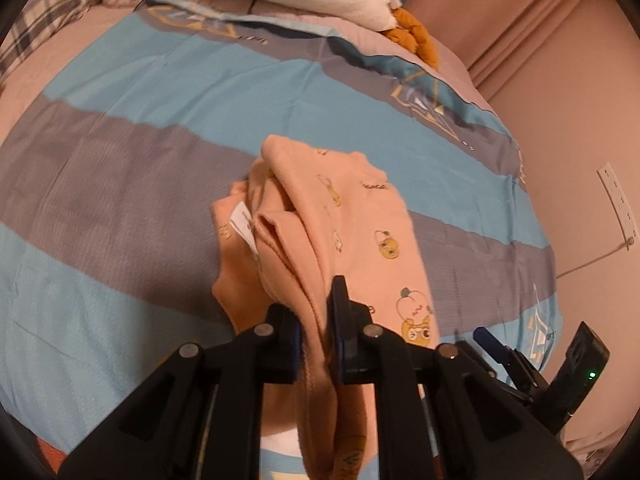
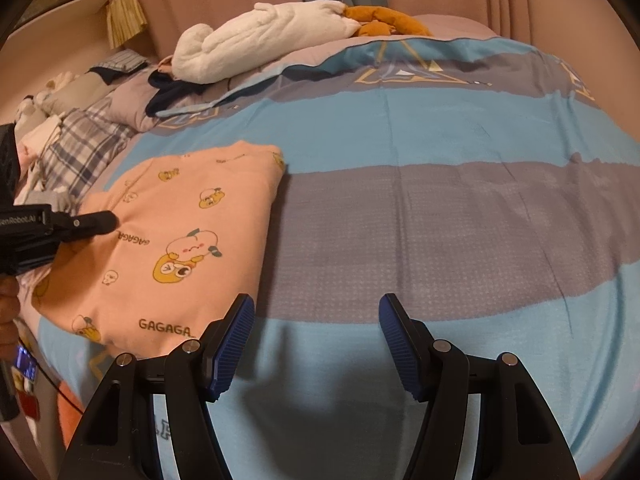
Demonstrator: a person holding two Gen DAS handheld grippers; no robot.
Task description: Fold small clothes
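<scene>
A small peach garment (image 1: 344,224) printed with cartoon characters lies partly folded on the striped bedspread (image 1: 140,128). My left gripper (image 1: 318,320) is shut on a bunched edge of it, the cloth pinched between the blue pads and lifted off the bed. In the right wrist view the same garment (image 2: 180,232) lies at the left, with the left gripper (image 2: 108,220) at its left edge. My right gripper (image 2: 316,344) hovers open over the bedspread (image 2: 440,220) to the right of the garment, nothing between its fingers.
A white plush toy (image 2: 260,36) with orange feet and dark clothes (image 2: 172,88) lie at the bed's far end. Plaid fabric (image 2: 84,144) and more laundry sit at the left. Pink curtains (image 1: 540,40) hang behind the bed. A person's hand (image 2: 8,316) holds the left gripper.
</scene>
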